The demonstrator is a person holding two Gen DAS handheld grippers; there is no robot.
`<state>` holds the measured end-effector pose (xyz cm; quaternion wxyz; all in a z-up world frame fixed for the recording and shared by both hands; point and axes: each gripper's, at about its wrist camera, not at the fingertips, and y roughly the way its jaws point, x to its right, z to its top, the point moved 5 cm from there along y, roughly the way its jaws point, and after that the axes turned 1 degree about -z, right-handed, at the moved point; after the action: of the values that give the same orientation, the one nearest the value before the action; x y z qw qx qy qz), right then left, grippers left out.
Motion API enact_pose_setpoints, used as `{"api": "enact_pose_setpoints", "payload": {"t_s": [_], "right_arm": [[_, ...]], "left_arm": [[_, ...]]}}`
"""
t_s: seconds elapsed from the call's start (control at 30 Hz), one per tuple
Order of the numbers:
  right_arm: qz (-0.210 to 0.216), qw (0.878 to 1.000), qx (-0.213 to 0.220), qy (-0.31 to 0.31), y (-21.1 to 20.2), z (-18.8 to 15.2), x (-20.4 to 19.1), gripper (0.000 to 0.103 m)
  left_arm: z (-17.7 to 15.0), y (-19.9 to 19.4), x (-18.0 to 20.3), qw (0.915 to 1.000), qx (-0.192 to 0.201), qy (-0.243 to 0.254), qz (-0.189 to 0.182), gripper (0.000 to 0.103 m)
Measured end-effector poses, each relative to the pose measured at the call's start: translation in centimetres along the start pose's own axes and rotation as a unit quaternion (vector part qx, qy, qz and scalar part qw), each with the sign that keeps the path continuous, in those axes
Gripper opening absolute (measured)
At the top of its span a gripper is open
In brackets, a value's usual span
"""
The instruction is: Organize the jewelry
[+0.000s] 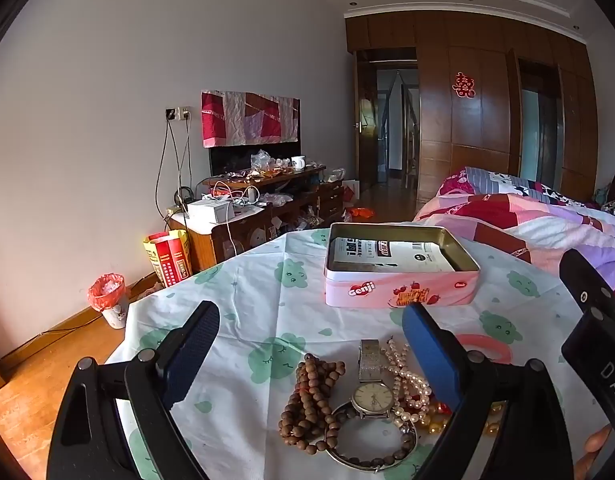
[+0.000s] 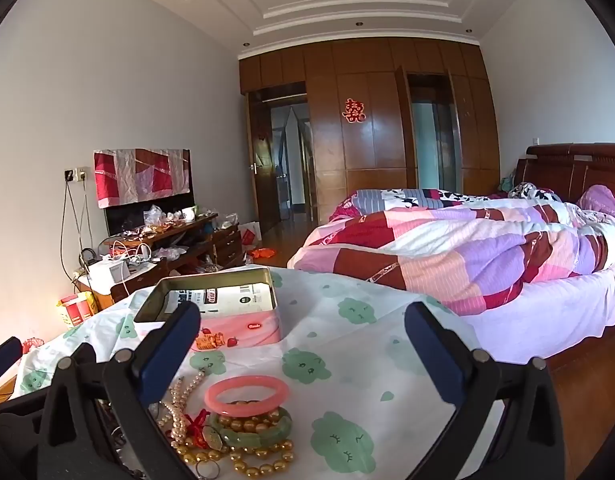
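Wooden beads [image 1: 310, 400] lie coiled in rough brown loops at the lower middle of the left wrist view, touching a round-faced watch [image 1: 372, 394] with a woven metal strap. Pearls [image 1: 403, 376] trail glossy and knobbly just right of the watch, partly behind the blue right finger. A thin metal ring strung with dark beads [image 1: 371, 446] curves under the watch. The left tongs [image 1: 311, 322] stand wide apart, holding nothing, over the thin cloth [image 1: 259, 280] printed with green cloud faces. Beyond them sits a rectangular pink tin [image 1: 401, 286], lid off, marked "Genji"; the printed paper inside is too small to read. The right tongs show at the right edge with the letters "DAS", cut off.

In the right wrist view, a smooth pink bangle [image 2: 246, 395] rests on a pale green bangle [image 2: 253, 432] at lower centre, with shiny gold beads [image 2: 259, 466] around them. The pearl string [image 2: 179, 404] runs partly behind the left finger. The right tongs [image 2: 303, 324] are spread wide and empty. The tin [image 2: 243, 322] sits at centre left, its label blurred.
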<state>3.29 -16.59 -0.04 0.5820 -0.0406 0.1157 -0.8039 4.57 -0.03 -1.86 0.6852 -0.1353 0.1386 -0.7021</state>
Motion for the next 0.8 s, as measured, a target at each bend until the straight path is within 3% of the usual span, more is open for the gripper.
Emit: {"api": "enact_pose_setpoints", "payload": {"t_s": [0.8], "right_arm": [[-0.001,1.000,0.000,-0.001,0.10,-0.07,0.17,0.103]], "left_arm": [[0.11,-0.28,0.12,0.9999,0.010,0.005,-0.001,0.093]]}}
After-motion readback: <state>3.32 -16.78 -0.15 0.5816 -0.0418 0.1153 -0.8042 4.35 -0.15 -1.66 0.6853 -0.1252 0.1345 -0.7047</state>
